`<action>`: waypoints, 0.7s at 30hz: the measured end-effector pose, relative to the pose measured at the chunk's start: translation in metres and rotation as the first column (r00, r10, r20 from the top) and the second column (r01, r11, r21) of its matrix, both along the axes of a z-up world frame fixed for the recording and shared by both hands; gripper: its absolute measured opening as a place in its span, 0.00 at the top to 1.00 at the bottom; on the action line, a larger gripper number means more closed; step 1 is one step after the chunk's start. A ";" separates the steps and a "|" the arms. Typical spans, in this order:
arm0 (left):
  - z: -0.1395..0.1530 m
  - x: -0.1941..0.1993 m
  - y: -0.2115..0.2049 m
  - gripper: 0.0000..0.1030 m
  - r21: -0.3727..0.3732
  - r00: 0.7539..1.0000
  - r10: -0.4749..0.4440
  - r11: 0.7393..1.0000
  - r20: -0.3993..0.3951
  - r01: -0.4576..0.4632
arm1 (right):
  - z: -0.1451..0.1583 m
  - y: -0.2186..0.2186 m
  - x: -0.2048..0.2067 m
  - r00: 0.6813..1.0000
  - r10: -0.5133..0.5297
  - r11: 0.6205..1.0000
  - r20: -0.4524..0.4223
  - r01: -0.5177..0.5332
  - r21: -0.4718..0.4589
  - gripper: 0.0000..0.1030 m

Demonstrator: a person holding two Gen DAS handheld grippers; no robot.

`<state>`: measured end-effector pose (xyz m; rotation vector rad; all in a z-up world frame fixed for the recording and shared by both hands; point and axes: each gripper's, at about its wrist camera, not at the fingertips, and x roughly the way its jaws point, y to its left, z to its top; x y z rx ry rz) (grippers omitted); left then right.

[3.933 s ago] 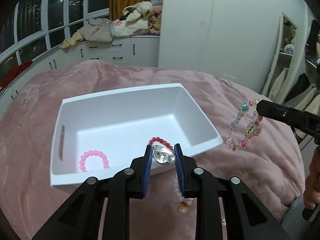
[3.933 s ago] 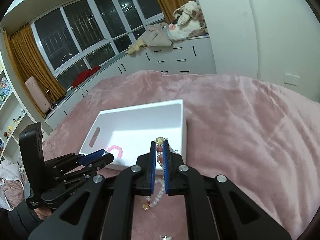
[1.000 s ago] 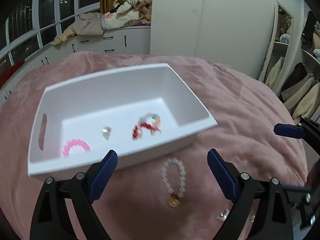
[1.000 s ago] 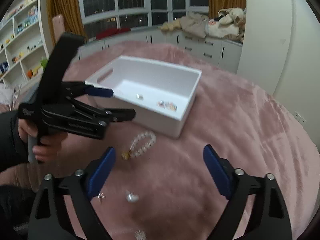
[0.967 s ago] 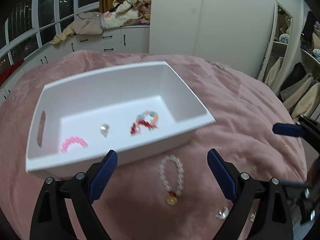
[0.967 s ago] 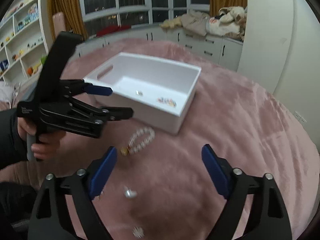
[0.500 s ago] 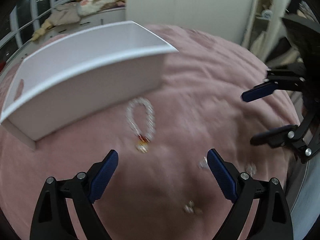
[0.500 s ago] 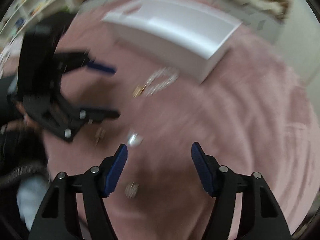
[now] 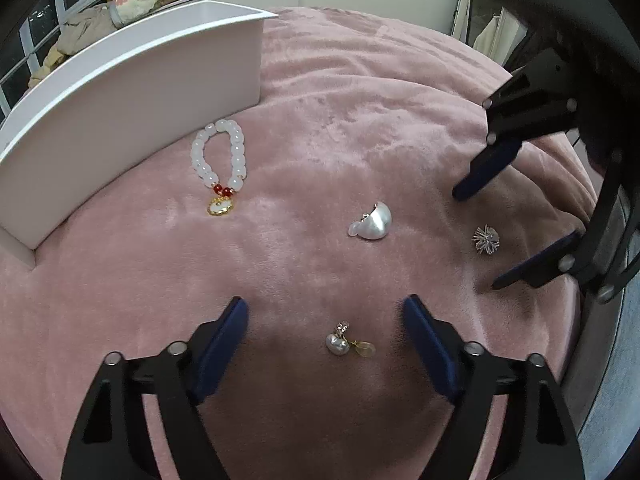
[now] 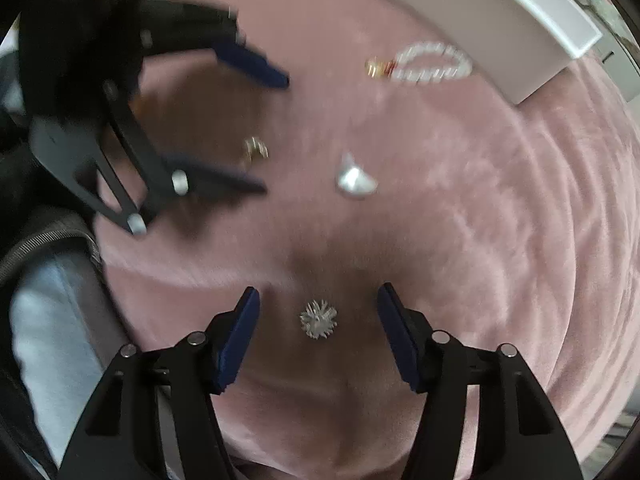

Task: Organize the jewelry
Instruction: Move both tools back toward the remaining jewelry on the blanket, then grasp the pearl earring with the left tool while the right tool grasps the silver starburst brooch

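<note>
On the pink blanket [image 9: 360,80], 4 loose pieces lie outside the white bin [image 9: 132,92]. A second ago both grippers hung above the bin; they have since dropped to the blanket. The left gripper [image 9: 325,338] now straddles the pearl earring [image 9: 340,342], and the right gripper [image 10: 318,322] straddles the spiky silver brooch [image 10: 319,319]. Both pairs of jaws have just been closing, yet neither pair's pads touch its piece, so nothing is grasped. The white bead bracelet [image 9: 220,160] lies just beside the bin's wall, and the silver crescent earring [image 9: 370,222] sits between the bracelet and the brooch. This looks like 2 pickups beginning at once, with 2 pieces left for later.
</note>
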<state>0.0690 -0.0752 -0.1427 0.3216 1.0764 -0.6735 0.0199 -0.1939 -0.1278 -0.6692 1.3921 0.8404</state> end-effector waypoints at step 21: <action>-0.007 0.005 -0.005 0.55 -0.013 0.994 -0.100 0.995 -0.039 0.099 | -0.007 -0.006 0.016 0.999 -0.009 1.000 -0.031 0.010 0.023 0.80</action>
